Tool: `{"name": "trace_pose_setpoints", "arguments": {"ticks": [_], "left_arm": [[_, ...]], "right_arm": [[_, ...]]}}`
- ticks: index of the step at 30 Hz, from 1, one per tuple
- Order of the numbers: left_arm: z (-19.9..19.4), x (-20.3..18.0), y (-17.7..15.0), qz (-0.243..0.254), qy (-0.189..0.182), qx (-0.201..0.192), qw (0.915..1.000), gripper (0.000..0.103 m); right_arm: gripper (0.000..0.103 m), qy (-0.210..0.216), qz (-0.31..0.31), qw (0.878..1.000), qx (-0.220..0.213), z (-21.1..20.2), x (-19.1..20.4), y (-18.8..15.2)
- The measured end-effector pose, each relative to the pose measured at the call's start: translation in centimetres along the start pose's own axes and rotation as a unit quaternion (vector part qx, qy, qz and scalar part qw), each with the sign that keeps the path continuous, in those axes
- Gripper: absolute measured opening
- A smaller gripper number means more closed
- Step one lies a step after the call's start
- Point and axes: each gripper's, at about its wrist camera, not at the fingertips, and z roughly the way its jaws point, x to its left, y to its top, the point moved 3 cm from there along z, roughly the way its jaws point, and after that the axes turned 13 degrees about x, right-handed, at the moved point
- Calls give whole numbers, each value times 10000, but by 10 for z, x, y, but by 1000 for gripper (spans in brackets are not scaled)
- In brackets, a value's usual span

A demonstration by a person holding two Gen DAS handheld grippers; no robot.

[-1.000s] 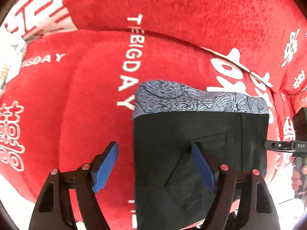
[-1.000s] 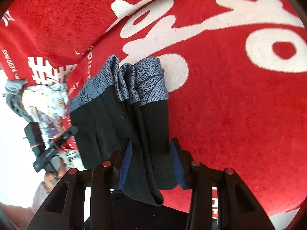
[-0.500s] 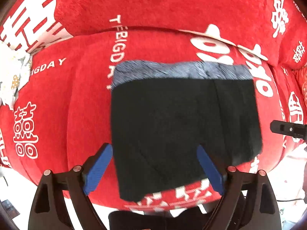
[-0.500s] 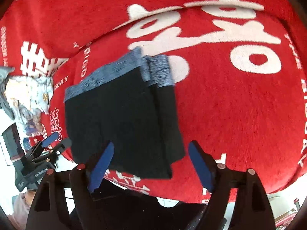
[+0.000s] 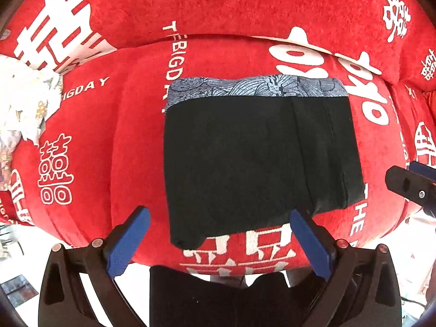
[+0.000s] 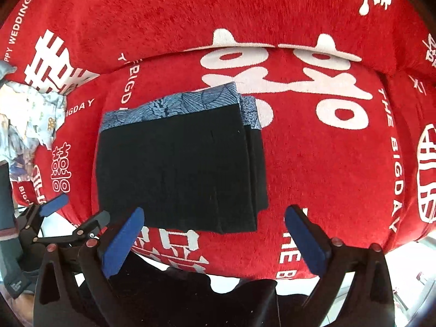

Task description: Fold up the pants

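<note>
Now both grippers have just opened wide and let go: the left gripper (image 5: 218,241) and right gripper (image 6: 215,238) hold nothing. The black pants (image 5: 253,158) lie folded flat on the red sofa cushion (image 5: 109,141). The folding looks done.

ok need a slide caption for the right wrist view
Folded black pants lie on a red cushion, right gripper open and empty above them.

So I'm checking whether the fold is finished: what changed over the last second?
The right gripper let go of the pants; both it and the left gripper have just been opening and pulled back, nothing between them. The pants stayed folded on the red cover.
</note>
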Motion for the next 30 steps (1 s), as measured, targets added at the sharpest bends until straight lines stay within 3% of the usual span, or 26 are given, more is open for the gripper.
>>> {"name": "trace_pose_setpoints", "arguments": {"ticks": [7,14,30], "left_arm": [[-10,6,-1,-59,169,78,9998,103],[-27,7,0,192,324,28,9993,103],[-47,9,-2,245,314,-6,9992,103]], "right_arm": [[103,-449,102,9988,166,-8,6,-7],[103,-585,101,9981,156,-19,12,-16],[103,-845,-72,9964,67,-34,29,-14]]}}
